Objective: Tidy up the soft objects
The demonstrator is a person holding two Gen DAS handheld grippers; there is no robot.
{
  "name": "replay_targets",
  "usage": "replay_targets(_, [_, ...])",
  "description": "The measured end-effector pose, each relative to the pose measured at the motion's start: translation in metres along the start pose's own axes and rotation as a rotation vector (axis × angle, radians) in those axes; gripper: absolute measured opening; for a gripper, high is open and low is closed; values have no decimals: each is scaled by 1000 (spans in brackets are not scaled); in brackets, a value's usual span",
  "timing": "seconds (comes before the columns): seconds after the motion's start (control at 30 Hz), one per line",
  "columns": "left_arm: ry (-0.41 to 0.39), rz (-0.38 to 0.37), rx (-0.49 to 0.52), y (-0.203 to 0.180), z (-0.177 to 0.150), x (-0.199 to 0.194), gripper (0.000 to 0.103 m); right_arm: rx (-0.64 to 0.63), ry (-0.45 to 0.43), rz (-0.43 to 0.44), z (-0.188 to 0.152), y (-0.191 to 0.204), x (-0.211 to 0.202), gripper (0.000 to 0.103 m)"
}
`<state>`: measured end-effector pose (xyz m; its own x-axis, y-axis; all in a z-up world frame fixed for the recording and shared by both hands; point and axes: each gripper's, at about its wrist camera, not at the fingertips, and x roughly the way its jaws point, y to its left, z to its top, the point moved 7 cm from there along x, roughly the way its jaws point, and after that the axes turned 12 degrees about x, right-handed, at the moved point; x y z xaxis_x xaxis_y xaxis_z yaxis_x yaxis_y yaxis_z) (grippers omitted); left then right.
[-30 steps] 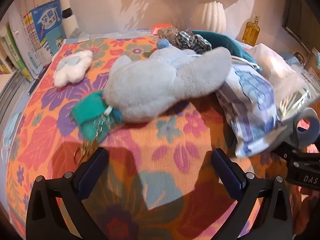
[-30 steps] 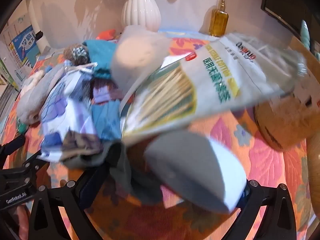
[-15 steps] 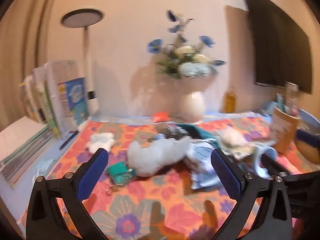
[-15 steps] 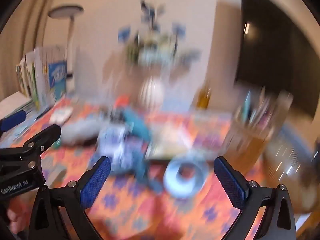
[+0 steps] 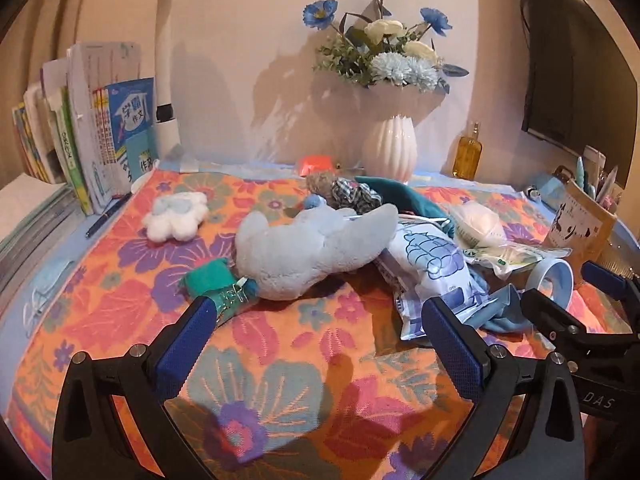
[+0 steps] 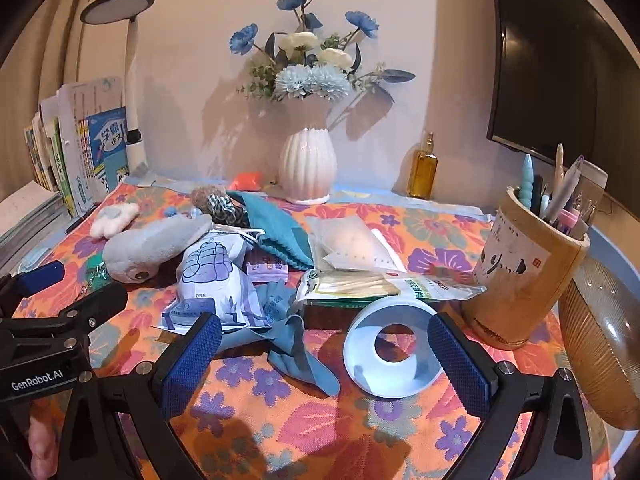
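Left wrist view: left gripper (image 5: 316, 344) fingers spread, holding nothing | right gripper (image 6: 326, 354) same | grey plush (image 5: 308, 248) at 12 o'clock on worktop (image 5: 280, 380), soft pile unsorted at 1-2 o'clock | progress: barely started imo, pretty much everything left

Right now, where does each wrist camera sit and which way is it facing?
Left wrist: on the left tongs, low over the floral cloth, facing the back wall across the grey plush; its own open fingers show, and the right tongs at the right edge.
Right wrist: on the right tongs, further right, facing the same wall over the tape roll; its open fingers show, and the left tongs at the left edge.
Shared: plush, white vase, printed pouch.
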<state>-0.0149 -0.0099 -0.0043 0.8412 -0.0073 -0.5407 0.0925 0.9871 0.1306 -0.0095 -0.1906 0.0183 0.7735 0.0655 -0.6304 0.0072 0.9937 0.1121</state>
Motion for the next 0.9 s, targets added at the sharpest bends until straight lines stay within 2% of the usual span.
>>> replay_targets(0.27, [42, -17, 12, -3, 6, 0, 102, 4, 9, -15, -1, 0, 2, 103])
replay_targets(0.9, [74, -20, 19, -5, 6, 6, 102, -16, 16, -16, -3, -2, 6, 103])
